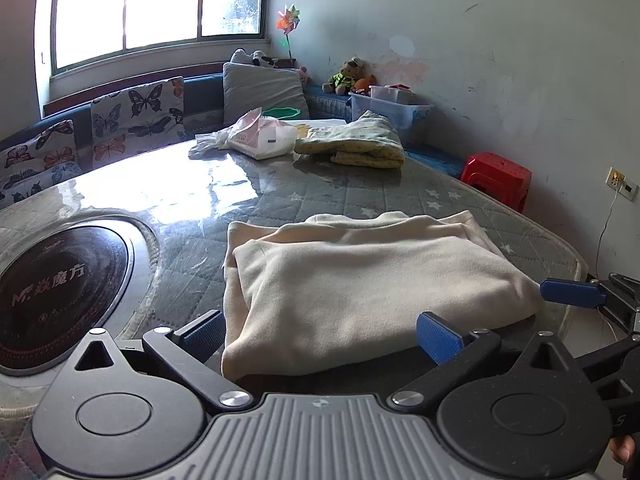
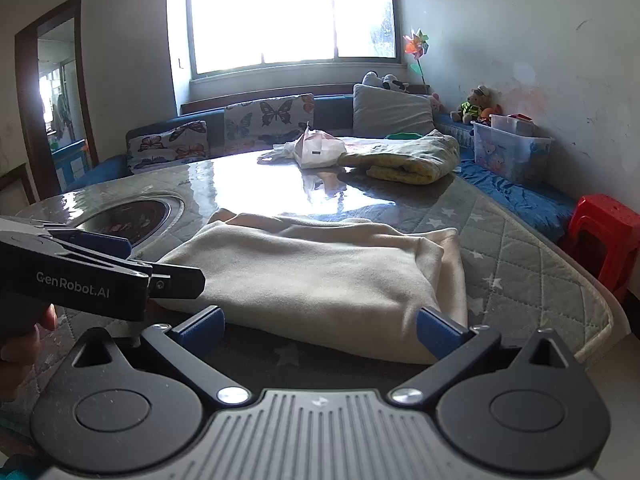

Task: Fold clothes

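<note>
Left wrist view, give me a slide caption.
Open left gripper fingers flank the near edge of a folded cream garment on the quilted table.

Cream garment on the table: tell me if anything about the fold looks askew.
The cream garment is folded, but its layers are offset: a lower layer sticks out past the top one along the left and far edges. Otherwise nothing stands out.

Both wrist views close, angled down, sharing cream garment [image 1: 360,280].
</note>
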The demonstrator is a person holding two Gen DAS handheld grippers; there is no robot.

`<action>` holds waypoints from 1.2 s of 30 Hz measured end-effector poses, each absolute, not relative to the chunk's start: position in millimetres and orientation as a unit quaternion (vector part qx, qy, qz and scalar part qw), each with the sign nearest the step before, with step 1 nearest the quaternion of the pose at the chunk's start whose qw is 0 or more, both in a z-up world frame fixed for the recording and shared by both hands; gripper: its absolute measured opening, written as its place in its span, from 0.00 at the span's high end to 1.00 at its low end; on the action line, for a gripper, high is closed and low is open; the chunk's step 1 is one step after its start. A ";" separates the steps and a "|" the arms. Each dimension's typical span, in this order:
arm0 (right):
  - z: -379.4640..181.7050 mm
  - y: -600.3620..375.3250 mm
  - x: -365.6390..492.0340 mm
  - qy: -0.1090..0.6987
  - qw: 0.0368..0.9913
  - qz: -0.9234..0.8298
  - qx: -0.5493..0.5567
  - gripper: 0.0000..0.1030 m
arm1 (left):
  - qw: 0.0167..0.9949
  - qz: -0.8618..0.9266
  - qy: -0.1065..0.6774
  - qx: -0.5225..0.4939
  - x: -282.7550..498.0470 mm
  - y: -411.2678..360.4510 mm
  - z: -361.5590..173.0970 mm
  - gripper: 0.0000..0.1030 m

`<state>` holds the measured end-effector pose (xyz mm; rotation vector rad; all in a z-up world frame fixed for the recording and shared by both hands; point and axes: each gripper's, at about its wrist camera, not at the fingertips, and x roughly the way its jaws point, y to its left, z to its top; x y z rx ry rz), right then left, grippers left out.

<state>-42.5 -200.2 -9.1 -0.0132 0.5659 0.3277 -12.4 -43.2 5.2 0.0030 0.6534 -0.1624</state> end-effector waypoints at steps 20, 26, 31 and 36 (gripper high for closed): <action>-11.9 -197.8 -60.8 0.272 0.948 0.163 -0.004 0.00 | 0.945 -0.067 0.321 0.003 -31.5 -40.4 3.6 0.00; -14.4 -195.1 -63.5 0.274 0.947 0.168 -0.005 0.00 | 0.944 -0.070 0.323 0.005 -35.9 -41.4 1.7 0.00; -15.0 -192.5 -66.7 0.273 0.947 0.170 -0.005 0.00 | 0.943 -0.069 0.325 0.006 -38.6 -41.6 1.1 0.00; -15.1 -191.5 -68.8 0.273 0.946 0.172 -0.007 0.00 | 0.943 -0.068 0.326 0.004 -40.0 -41.0 0.8 0.00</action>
